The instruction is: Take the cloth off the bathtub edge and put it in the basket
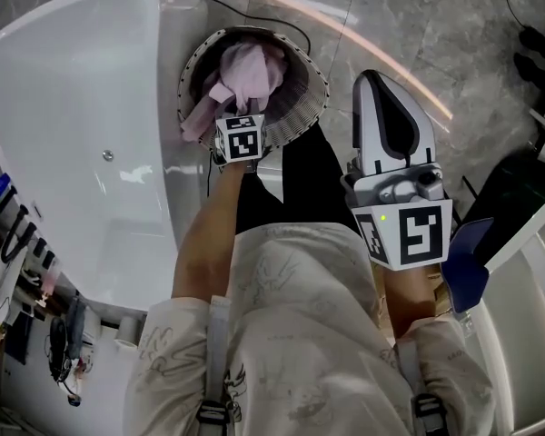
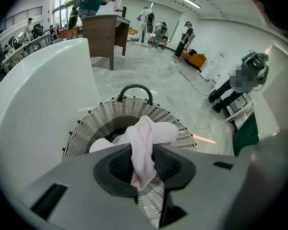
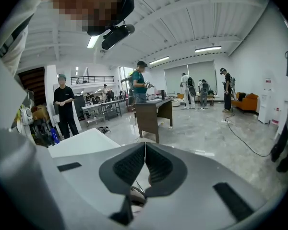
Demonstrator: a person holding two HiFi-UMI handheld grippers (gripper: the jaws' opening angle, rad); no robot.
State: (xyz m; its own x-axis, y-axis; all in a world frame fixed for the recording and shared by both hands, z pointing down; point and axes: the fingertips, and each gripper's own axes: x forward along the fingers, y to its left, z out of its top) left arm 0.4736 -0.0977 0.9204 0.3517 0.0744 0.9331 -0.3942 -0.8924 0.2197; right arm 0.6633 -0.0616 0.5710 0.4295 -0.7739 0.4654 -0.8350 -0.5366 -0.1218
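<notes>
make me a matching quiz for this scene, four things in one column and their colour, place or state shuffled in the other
Things:
1 cloth
2 basket
3 bathtub
4 right gripper

Descriptions:
A white, left of the basket in the head view
B pink, pinched in the left gripper over the basket
C jaws together, nothing held
D round, slatted wall, black handle

Pairs: 1-B, 2-D, 3-A, 4-C
</notes>
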